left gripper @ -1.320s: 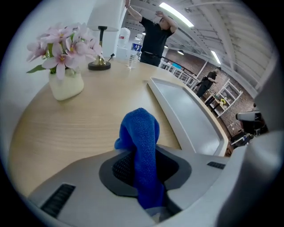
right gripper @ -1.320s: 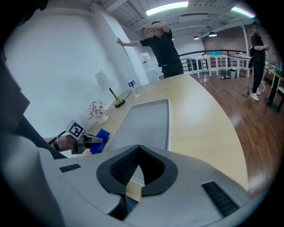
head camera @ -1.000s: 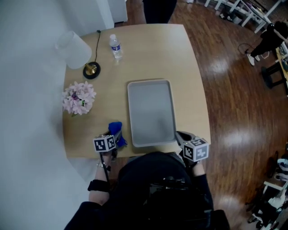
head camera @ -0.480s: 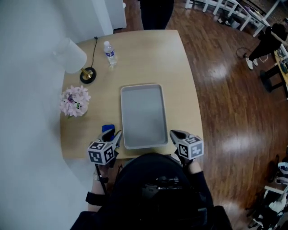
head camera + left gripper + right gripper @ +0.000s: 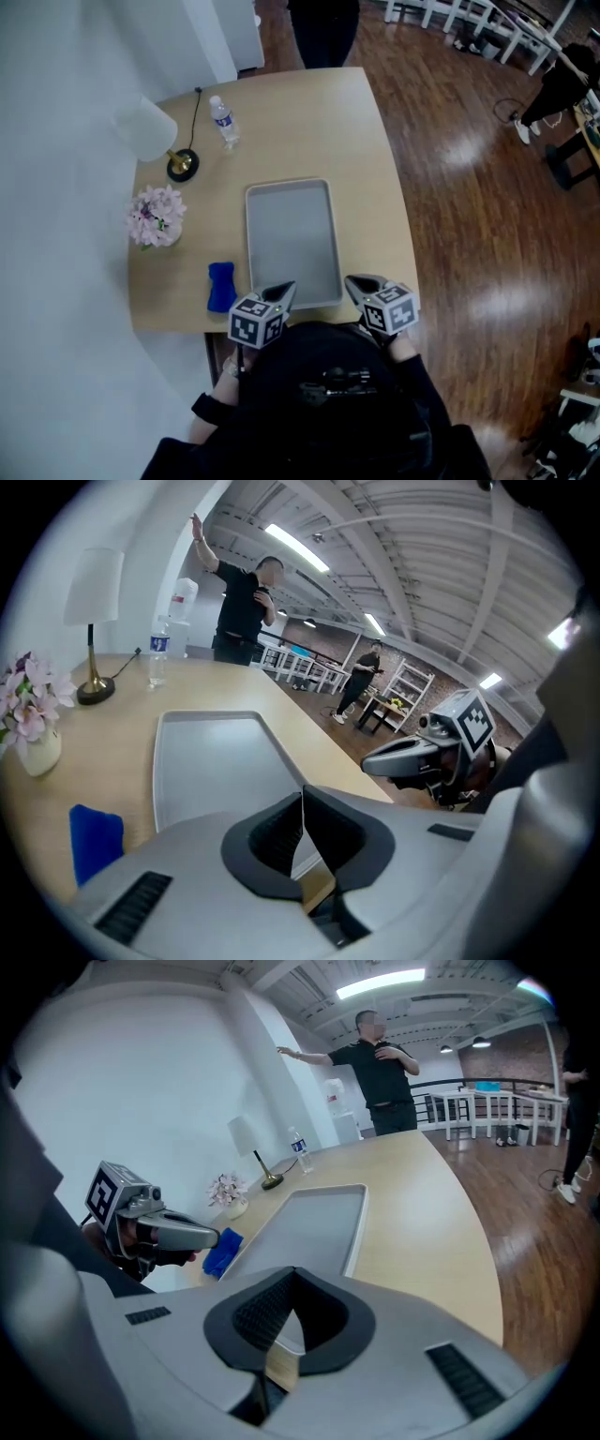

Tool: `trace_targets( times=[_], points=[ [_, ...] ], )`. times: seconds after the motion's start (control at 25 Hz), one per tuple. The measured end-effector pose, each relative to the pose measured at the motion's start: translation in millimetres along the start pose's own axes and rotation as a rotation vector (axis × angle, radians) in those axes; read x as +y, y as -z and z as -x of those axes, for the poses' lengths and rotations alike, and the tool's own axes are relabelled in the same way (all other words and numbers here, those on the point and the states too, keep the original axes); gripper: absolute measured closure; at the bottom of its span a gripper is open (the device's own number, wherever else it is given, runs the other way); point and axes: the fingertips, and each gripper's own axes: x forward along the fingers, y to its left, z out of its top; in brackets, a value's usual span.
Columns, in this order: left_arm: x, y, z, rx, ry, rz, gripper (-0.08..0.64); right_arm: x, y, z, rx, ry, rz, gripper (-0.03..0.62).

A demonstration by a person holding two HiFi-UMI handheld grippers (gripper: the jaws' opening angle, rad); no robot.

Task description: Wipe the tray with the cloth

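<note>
Left gripper [image 5: 288, 287] just snapped closed with nothing between the jaws, hanging over the tray's near edge. Right gripper [image 5: 352, 280] is pinched together too, also empty. The grey tray [image 5: 291, 234] sits bare on the table [image 5: 375, 141], and the blue cloth [image 5: 221, 286] lies just left of it.

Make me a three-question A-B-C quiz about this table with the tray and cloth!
1. Where is the cloth? A) on the table beside the tray B) inside the tray C) in a hand-held gripper
2. How many bottles stand on the table? A) none B) one C) three
3. How are the left hand-held gripper's jaws? A) wide open B) shut on the cloth C) shut, empty
Answers: 1 A, it lies on wood left of the tray. 2 B, one clear bottle stands near the lamp. 3 C, its jaws have just closed and meet with nothing between.
</note>
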Motion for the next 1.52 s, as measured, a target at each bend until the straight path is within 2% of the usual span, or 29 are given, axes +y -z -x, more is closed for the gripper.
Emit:
trace_targets(
  times=[0.24,0.44,0.64,1.52],
  points=[
    [-14.0,6.6,-6.6,0.03,0.008,-0.022,0.557,2.0,3.2,6.7,-0.005,-0.025,0.034,0.588],
    [-13.0,7.7,-6.7,0.033,-0.003,-0.04,0.557,0.2,2.2,7.6,-0.015,-0.024,0.027,0.588],
    [-10.1,10.9,-5.8,0.046,-0.015,-0.041,0.557,-2.8,4.5,8.9,0.011,-0.002,0.059,0.591],
    [-5.9,5.2,-8.5,0.044,-0.001,-0.057,0.557,-7.5,8.5,9.7,0.016,0.021,0.02,0.591]
  ],
)
